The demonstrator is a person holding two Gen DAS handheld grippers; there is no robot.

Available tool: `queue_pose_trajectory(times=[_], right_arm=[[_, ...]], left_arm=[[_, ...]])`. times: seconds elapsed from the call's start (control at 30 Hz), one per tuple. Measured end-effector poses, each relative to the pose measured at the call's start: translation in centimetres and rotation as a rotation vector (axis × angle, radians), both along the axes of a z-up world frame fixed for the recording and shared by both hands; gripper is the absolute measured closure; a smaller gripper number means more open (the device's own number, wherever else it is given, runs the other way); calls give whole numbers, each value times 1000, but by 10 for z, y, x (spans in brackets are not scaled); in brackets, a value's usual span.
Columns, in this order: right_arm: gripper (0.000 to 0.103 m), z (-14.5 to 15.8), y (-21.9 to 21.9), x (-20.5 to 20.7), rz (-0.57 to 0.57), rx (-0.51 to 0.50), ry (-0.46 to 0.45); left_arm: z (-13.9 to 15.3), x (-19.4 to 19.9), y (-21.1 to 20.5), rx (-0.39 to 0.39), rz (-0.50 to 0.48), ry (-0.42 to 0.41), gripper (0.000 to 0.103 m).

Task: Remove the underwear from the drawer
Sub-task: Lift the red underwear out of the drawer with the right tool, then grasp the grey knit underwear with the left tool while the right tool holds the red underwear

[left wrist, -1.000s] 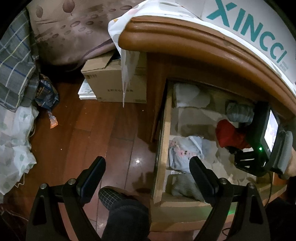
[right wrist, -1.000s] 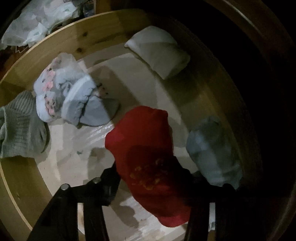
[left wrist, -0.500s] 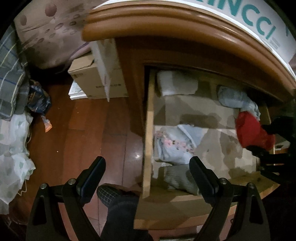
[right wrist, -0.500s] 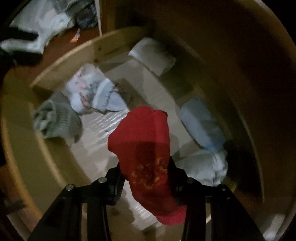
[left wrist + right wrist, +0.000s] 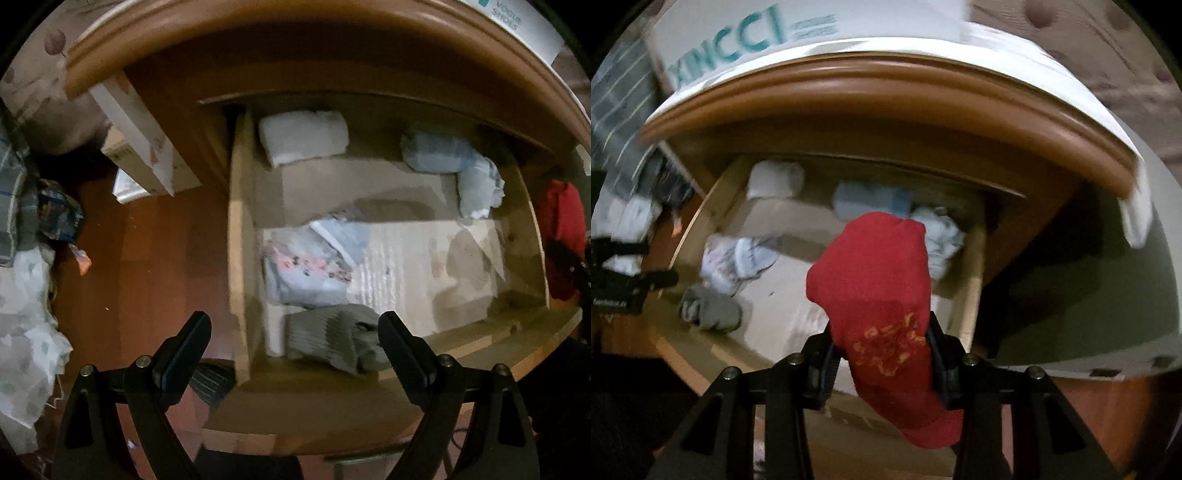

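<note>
Left wrist view looks down into the open pale wooden drawer (image 5: pixel 240 236); the left gripper (image 5: pixel 293 341) hangs over its front left corner, fingers spread wide and empty, above a grey ribbed bundle (image 5: pixel 332 339). A floral bundle (image 5: pixel 310 269) lies by the left wall, a white roll (image 5: pixel 303 136) at the back left corner. The red folded underwear (image 5: pixel 882 291) is clamped in the narrow right gripper (image 5: pixel 882 352), above the drawer's right wall.
</note>
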State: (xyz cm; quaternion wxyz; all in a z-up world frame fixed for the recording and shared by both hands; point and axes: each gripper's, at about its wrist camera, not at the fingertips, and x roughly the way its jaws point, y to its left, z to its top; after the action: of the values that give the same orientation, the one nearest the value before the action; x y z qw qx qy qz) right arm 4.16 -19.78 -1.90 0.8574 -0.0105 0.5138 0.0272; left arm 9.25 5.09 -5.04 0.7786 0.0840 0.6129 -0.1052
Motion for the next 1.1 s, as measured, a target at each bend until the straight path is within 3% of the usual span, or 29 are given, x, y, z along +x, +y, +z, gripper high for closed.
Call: queue_pose_trajectory(times=[0.17,0.47,0.7,0.93,1.1], right_arm=[[61,-9,-17,7,-73,33,-32],[61,-9,-46,2,-210,43,-31],[61,1,-57,-3,-276,43,-64],[61,6,-58,-5,-275,77,-78],[61,11,-63,-7,-293,78,-94]], left_arm=[[-6,3,-10,-52,1,81,13],[-16,11,-34,28,25,139,13],[-27,17,-34,38,113,197,13],[-46,29,-32,36,196,344,13],[-64,33,-32,78,243,419,13]])
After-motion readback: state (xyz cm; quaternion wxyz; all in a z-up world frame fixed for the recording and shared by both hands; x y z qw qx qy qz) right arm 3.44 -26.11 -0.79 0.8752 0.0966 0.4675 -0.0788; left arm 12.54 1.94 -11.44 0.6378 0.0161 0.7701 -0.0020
